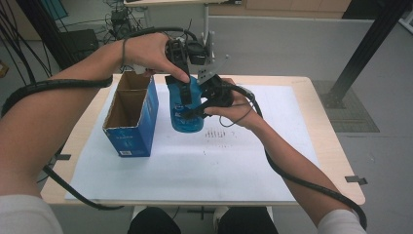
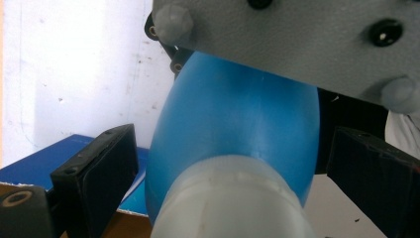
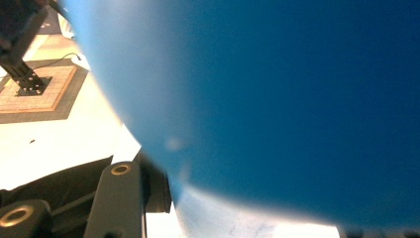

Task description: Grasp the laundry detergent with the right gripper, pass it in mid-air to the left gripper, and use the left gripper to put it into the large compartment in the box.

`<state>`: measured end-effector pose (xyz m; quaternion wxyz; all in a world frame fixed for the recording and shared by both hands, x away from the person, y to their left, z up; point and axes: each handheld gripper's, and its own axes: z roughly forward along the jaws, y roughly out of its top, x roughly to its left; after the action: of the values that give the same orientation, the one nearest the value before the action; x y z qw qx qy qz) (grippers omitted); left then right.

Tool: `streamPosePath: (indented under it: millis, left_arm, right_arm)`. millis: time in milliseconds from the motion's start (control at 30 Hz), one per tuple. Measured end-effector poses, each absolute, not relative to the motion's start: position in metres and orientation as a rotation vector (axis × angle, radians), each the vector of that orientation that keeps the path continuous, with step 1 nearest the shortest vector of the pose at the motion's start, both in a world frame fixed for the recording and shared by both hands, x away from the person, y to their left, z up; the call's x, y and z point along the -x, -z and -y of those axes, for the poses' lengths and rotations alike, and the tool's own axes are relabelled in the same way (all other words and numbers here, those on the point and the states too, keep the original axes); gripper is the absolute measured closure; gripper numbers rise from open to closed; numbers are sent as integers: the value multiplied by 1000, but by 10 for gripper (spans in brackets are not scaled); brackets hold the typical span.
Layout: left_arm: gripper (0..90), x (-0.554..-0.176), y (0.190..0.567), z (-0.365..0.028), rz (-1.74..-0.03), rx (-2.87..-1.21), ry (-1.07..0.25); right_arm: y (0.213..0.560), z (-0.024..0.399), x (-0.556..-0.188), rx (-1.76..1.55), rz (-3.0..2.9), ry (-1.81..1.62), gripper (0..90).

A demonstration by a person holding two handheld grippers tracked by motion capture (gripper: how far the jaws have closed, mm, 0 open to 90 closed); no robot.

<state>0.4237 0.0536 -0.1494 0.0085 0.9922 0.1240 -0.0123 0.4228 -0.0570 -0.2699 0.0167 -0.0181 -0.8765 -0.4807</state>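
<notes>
We hold a blue bottle (image 1: pixel 186 109) up over the white paper (image 1: pixel 195 165) on the table (image 1: pixel 324 122), right next to an open blue cardboard box (image 1: pixel 130 114). The bottle is out of the box, or not yet in it (we cannot tell which way it is going). The box looks empty inside, so we think the job is about half done.

Our right gripper (image 1: pixel 192 111) comes at the bottle from the side, and its jaws are squeezed on the round blue body. In the right gripper view the blue body is very close and blurry. Our left gripper (image 1: pixel 182 92) comes down from above. In the left gripper view its two black jaws stand on each side of the bottle's pale top (image 2: pixel 233 198), with a gap on both sides. They are open and not pinching yet. We think the next step is for the left jaws to close on that top, maybe to twist it or to take the bottle.

The bottle is smooth, shiny plastic, fat and round like an egg. Its top is a cloudy white ring. The box is tall, with stiff brown card inside and blue print outside. The paper is flat, with small dark marks.
</notes>
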Motion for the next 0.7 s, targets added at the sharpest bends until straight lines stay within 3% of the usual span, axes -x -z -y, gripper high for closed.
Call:
streamPosePath:
  millis: [700]
  left_arm:
    - [65, -423, 148, -53, -381, -3099, 29]
  right_arm:
    - [269, 57, -422, 48, 2725, 1494, 437]
